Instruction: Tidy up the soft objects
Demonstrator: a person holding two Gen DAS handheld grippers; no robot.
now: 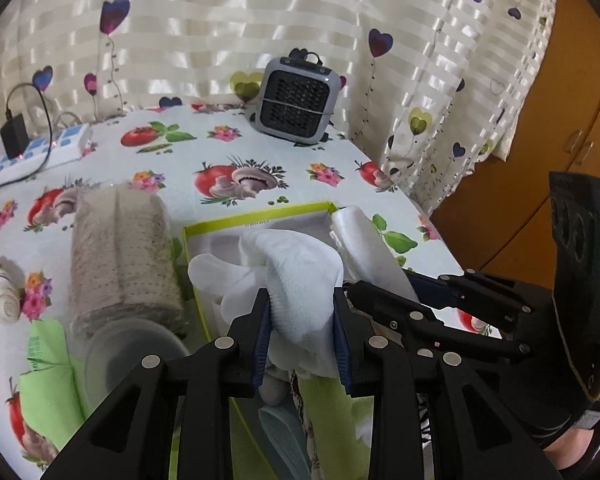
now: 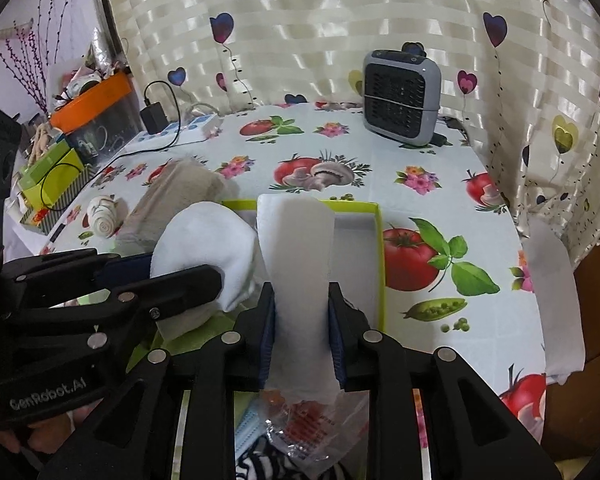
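Gripping: left tongs (image 1: 302, 328) clamp a white sock (image 1: 300, 272) | right tongs (image 2: 302, 328) clamp a flat white pad (image 2: 298, 248) | both above the green-rimmed box (image 2: 380, 240) mid-tabletop (image 2: 440, 160) | beige rolled towel (image 1: 120, 256) just left | grey fan (image 1: 296, 100) far.

The table (image 2: 380, 160) carries a green-rimmed box (image 2: 382, 264), heater (image 2: 400, 98), beige towel (image 1: 120, 256) and power strip (image 1: 36, 156).
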